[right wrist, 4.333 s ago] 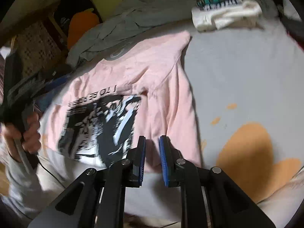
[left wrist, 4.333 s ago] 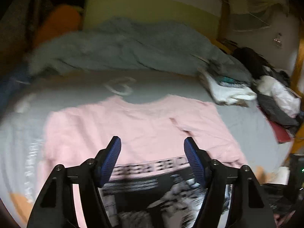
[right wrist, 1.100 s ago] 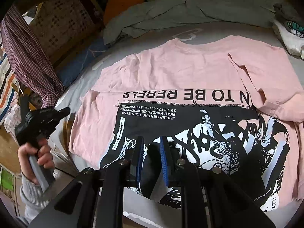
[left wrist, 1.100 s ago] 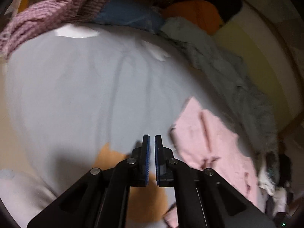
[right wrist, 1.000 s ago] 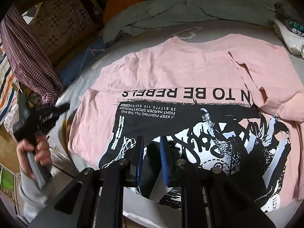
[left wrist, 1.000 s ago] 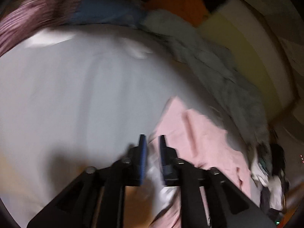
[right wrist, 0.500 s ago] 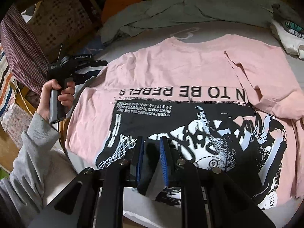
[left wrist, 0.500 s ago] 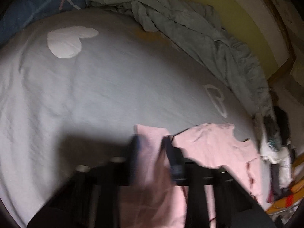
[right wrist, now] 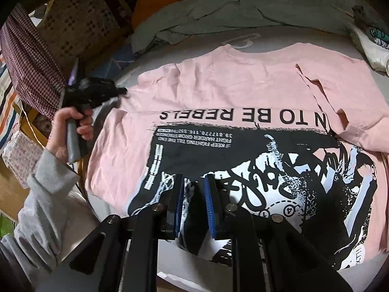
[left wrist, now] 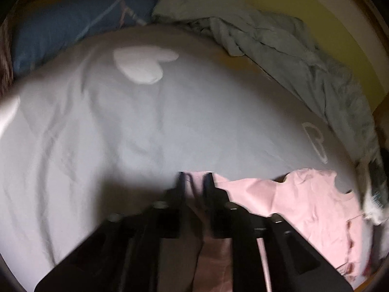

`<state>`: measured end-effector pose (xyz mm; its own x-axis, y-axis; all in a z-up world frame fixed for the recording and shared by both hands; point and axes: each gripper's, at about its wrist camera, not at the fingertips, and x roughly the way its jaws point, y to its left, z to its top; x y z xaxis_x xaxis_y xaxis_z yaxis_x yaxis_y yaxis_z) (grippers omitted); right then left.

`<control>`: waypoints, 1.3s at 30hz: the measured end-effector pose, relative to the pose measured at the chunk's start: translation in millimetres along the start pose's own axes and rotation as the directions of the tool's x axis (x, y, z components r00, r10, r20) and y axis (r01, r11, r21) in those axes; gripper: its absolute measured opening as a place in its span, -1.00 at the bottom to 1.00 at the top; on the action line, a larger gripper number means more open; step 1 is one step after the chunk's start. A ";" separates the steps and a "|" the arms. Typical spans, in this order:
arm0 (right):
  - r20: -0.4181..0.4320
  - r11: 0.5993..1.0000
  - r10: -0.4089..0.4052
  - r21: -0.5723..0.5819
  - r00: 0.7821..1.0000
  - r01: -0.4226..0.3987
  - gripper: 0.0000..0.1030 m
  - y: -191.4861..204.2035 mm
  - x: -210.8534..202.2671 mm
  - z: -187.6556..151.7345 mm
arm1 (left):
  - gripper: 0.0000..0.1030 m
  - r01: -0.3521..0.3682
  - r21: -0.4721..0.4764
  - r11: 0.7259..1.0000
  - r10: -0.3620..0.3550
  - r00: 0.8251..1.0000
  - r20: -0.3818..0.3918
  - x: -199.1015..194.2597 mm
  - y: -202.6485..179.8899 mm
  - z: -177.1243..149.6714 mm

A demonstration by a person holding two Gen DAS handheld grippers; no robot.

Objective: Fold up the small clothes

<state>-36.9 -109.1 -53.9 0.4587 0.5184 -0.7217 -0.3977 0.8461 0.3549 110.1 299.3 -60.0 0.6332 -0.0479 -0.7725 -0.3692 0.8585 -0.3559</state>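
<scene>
The pink T-shirt (right wrist: 218, 92), spread over the bed (left wrist: 170, 121), looks light and limp, best pinched at hem and sleeve edges: right claw (right wrist: 193, 204) grips its near hem, left claw (left wrist: 195, 182), just reopening narrowly, straddles the left sleeve.

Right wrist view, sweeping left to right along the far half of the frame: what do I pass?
Checked cloth → hand holding the left gripper at the sleeve edge → pink T-shirt → white folded garment at the far right edge.
</scene>
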 end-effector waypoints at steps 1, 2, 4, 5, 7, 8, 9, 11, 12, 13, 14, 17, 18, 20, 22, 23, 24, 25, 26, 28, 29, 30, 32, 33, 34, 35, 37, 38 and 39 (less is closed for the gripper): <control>0.007 1.000 0.002 -0.002 1.000 -0.002 -0.66 1.5 -2.1 0.4 | -0.38 0.034 -0.018 0.999 -0.034 0.999 0.006 -5.5 5.5 -2.1; 0.016 1.000 0.003 -0.005 1.000 -0.003 -0.66 2.5 -5.4 0.5 | -0.27 0.049 -0.025 0.998 -0.048 0.999 0.016 -12.4 8.2 -5.1; 0.031 1.000 0.001 -0.006 1.000 0.000 -0.66 2.7 -10.8 0.9 | -0.14 0.063 -0.032 0.998 -0.061 0.997 0.048 -32.6 12.7 -15.5; 0.037 1.000 -0.001 -0.002 0.999 0.001 -0.66 1.7 -13.1 0.6 | -0.06 0.079 -0.040 0.996 -0.077 0.995 0.064 -44.0 15.4 -21.8; 0.039 1.000 0.005 0.012 0.999 -0.005 -0.66 -1.5 -15.9 0.0 | 0.02 0.139 -0.105 0.985 -0.132 0.988 0.074 -64.9 24.1 -41.9; 0.037 1.000 0.008 0.022 0.999 -0.009 -0.66 -3.7 -16.6 -0.8 | 0.02 0.174 -0.150 0.973 -0.164 0.983 0.079 -73.8 28.7 -55.4; 0.034 1.000 0.010 0.029 0.999 -0.011 -0.66 -5.5 -17.1 -1.6 | 0.02 0.188 -0.177 0.966 -0.175 0.981 0.085 -79.7 30.0 -66.4; 0.027 0.999 0.014 0.035 1.000 -0.015 -0.66 -7.1 -17.8 -3.2 | 0.01 0.148 -0.206 0.967 -0.134 0.988 0.079 -85.0 29.1 -84.9; 0.022 0.999 0.017 0.036 1.000 -0.018 -0.66 -7.0 -17.7 -3.6 | 0.00 0.141 -0.209 0.968 -0.128 0.989 0.072 -83.6 27.7 -90.5; 0.019 0.999 0.022 0.035 1.000 -0.023 -0.66 -6.3 -17.7 -3.6 | -0.01 0.139 -0.210 0.968 -0.131 0.990 0.052 -78.7 26.1 -93.5; 0.018 0.999 0.027 0.034 0.999 -0.028 -0.66 -6.9 -18.8 -3.9 | -0.01 0.139 -0.213 0.967 -0.136 0.990 0.030 -73.0 24.3 -94.3; 0.026 0.999 0.035 0.016 0.999 -0.035 -0.66 0.6 -21.5 -4.8 | -0.12 0.134 -0.203 0.970 -0.127 0.991 0.049 -69.2 17.3 -92.6; 0.031 0.999 0.034 0.010 0.999 -0.035 -0.66 2.4 -22.9 -5.5 | -0.29 0.124 -0.203 0.971 -0.114 0.991 0.064 -69.2 16.9 -93.4; 0.042 1.000 0.028 0.001 0.999 -0.028 -0.66 4.9 -26.6 -7.4 | -0.90 0.166 -0.200 0.966 -0.152 0.985 0.082 -66.7 14.9 -94.9; 0.047 1.000 0.023 0.008 0.999 -0.024 -0.66 3.5 -29.0 -8.8 | -0.94 0.216 -0.168 0.962 -0.205 0.976 0.078 -65.0 8.6 -94.6; 0.047 1.000 0.023 0.017 0.999 -0.024 -0.66 1.1 -29.7 -9.2 | -0.94 0.220 -0.139 0.966 -0.208 0.973 0.096 -68.5 1.3 -95.1; 0.046 0.999 0.024 0.024 0.999 -0.025 -0.66 -1.6 -30.1 -9.6 | -0.94 0.223 -0.106 0.969 -0.210 0.971 0.117 -73.1 -5.5 -95.4; 0.044 0.999 0.025 0.039 0.999 -0.027 -0.66 -6.8 -31.0 -10.1 | -0.94 0.216 -0.066 0.974 -0.205 0.968 0.145 -79.3 -13.8 -95.7; 0.044 0.998 0.026 0.048 0.999 -0.028 -0.66 -10.4 -31.8 -10.3 | -0.95 0.210 -0.034 0.977 -0.201 0.964 0.176 -86.4 -21.0 -95.9; 0.046 0.998 0.017 0.065 0.999 -0.020 -0.66 -18.5 -34.5 -10.7 | -0.95 0.246 0.068 0.967 -0.255 0.942 0.219 -99.6 -45.5 -93.9; 0.049 0.998 0.012 0.068 0.999 -0.015 -0.66 -21.1 -35.9 -11.3 | -0.95 0.279 0.155 0.948 -0.307 0.930 0.205 -105.0 -67.2 -94.4; 0.050 0.998 0.009 0.069 0.999 -0.013 -0.66 -23.8 -36.8 -11.9 | -0.95 0.287 0.240 0.927 -0.331 0.928 0.171 -107.7 -87.4 -97.6; 0.047 0.997 0.001 0.083 0.999 -0.005 -0.66 -30.9 -36.9 -13.2 | -0.95 0.236 0.424 0.874 -0.302 0.949 0.094 -104.9 -137.2 -119.6; 0.045 0.996 0.000 0.094 0.999 -0.004 -0.66 -34.1 -37.4 -13.7 | -0.95 0.234 0.474 0.849 -0.294 0.954 0.056 -97.0 -155.5 -134.3; 0.045 0.995 0.000 0.099 0.999 -0.005 -0.66 -36.3 -38.6 -13.5 | -0.94 0.243 0.492 0.836 -0.285 0.959 0.009 -85.6 -166.3 -147.0; 0.051 0.994 -0.001 0.105 0.999 -0.005 -0.66 -38.8 -41.7 -13.5 | -0.94 0.251 0.493 0.833 -0.269 0.963 -0.037 -71.9 -171.4 -157.3; 0.070 0.995 -0.018 0.104 0.997 0.011 -0.66 -42.7 -49.8 -11.8 | -0.94 0.245 0.466 0.850 -0.235 0.969 -0.080 -51.2 -167.7 -169.9; 0.088 0.995 -0.039 0.099 0.995 0.030 -0.66 -44.8 -56.3 -9.3 | -0.93 0.252 0.455 0.854 -0.237 0.967 -0.089 -47.9 -164.4 -173.4; 0.103 0.994 -0.055 0.095 0.993 0.046 -0.66 -47.4 -61.2 -7.0 | -0.93 0.259 0.449 0.855 -0.248 0.965 -0.085 -48.4 -160.4 -175.8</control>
<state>-51.7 -181.8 -30.7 0.5595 0.4807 -0.6752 -0.2988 0.8769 0.3766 19.1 74.1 -57.9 0.6447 -0.3027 -0.7020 0.1542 0.9509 -0.2684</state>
